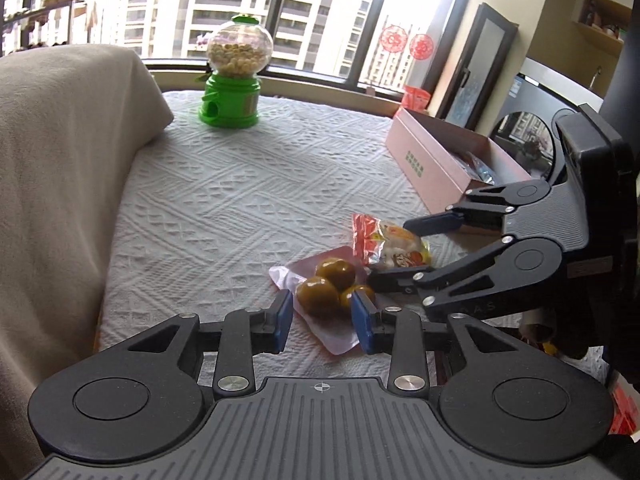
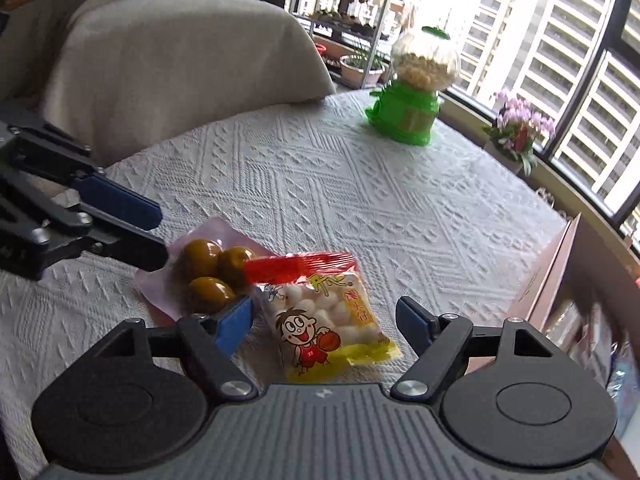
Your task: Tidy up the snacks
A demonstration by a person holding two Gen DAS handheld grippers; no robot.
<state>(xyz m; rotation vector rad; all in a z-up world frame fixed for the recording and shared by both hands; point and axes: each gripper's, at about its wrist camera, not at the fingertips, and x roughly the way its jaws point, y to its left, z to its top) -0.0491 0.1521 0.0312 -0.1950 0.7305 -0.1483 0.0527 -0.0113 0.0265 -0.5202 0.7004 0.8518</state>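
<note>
Low in frame, our right gripper (image 2: pixel 324 320) gapes around the cartoon snack bag (image 2: pixel 324 320); our left gripper (image 1: pixel 322 316) straddles the olive pouch (image 1: pixel 320 292), unclamped. Next: close, lift, box them.

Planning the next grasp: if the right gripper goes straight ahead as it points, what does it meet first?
Most likely the cartoon snack packet, lying on the tablecloth between the right gripper's open fingers.
</note>
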